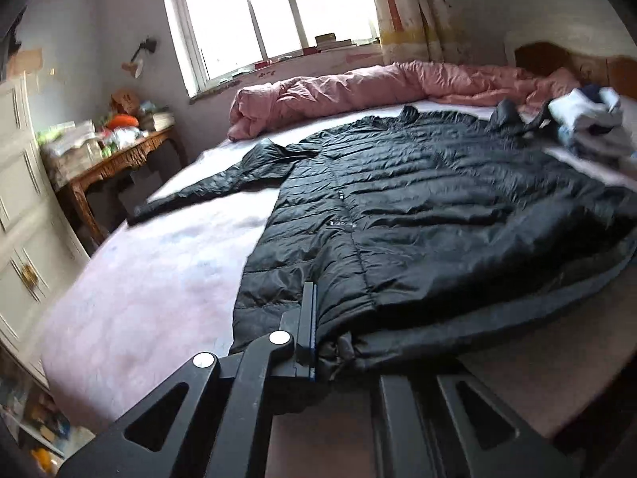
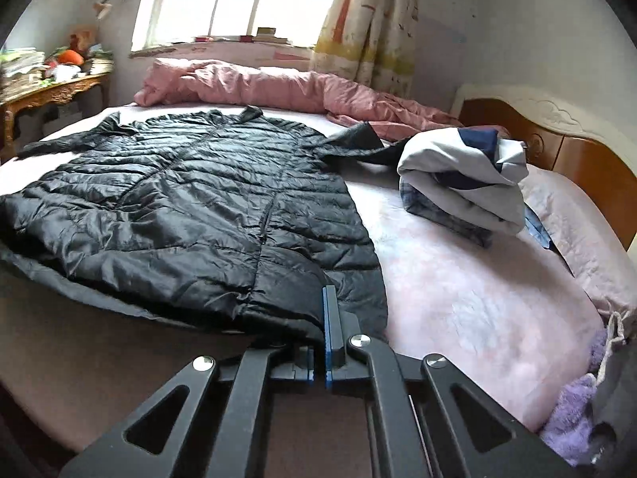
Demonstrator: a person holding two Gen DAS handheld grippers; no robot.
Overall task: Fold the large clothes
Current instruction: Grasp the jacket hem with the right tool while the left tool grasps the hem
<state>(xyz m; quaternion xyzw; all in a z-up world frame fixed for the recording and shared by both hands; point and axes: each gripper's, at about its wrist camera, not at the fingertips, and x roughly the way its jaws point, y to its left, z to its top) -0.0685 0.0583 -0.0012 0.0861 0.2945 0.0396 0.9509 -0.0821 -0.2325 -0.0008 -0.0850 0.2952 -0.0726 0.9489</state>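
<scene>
Two grippers sit at the bottom of their frames, each clenched on the hem of the jacket (image 1: 418,207): the left gripper (image 1: 314,342) pinches a puckered hem corner at lower centre of its view, though its right finger is hidden under the cloth, and the right gripper (image 2: 320,342) has its blue-edged fingers pressed together on the opposite corner. Beyond them the black quilted jacket lies face up across the middle of the bed (image 2: 458,286), collar toward the window (image 1: 270,8), one sleeve (image 1: 207,187) stretched to the left in the left view. It looks light, puffy and slick, so I judge it will slide and spring open; the stitched hem corners and shoulder seams seem the surest holds. The other sleeve runs toward a pile of clothes (image 2: 466,183) at right and its cuff cannot be seen. Farther back lies a pink duvet (image 2: 254,83). Both views are slightly blurred
</scene>
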